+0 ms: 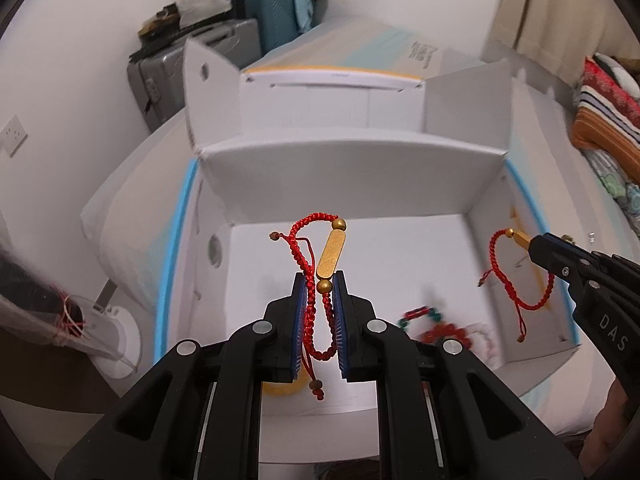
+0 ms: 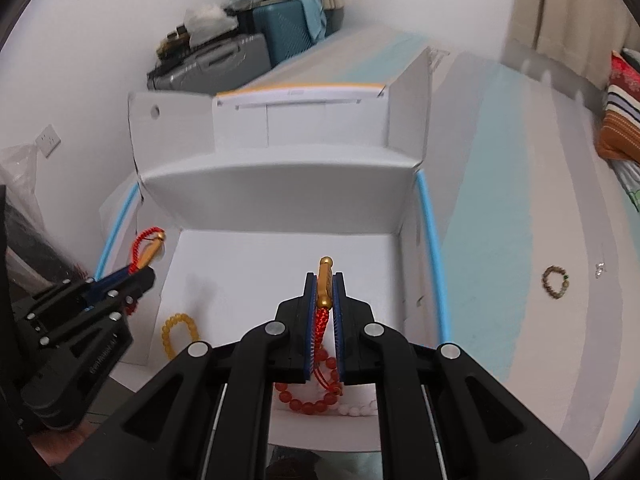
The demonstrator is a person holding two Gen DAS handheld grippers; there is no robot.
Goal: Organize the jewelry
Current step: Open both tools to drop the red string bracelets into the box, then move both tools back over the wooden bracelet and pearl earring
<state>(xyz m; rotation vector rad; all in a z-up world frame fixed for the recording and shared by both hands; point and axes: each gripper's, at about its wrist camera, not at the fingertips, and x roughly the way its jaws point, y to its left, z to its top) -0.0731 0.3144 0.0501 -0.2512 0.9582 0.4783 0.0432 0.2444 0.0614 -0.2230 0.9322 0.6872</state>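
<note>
My left gripper (image 1: 320,280) is shut on a red cord bracelet with a gold bar (image 1: 331,254) and holds it above the open white box (image 1: 344,168). My right gripper (image 2: 326,276) is shut on a second red cord bracelet with a gold bar (image 2: 325,280), also over the box. Each gripper shows in the other's view: the right one (image 1: 532,244) at the box's right wall, the left one (image 2: 150,268) at its left wall. On the box floor lie a yellow bead bracelet (image 2: 178,336), a red-orange bead bracelet (image 2: 304,396) and a white bead bracelet (image 2: 360,410).
A brown bead bracelet (image 2: 554,282) and a small silver piece (image 2: 600,269) lie on the bed sheet right of the box. Suitcases (image 2: 248,56) stand at the back wall. Striped pillows (image 2: 620,120) are at far right. The box's flaps stand upright around it.
</note>
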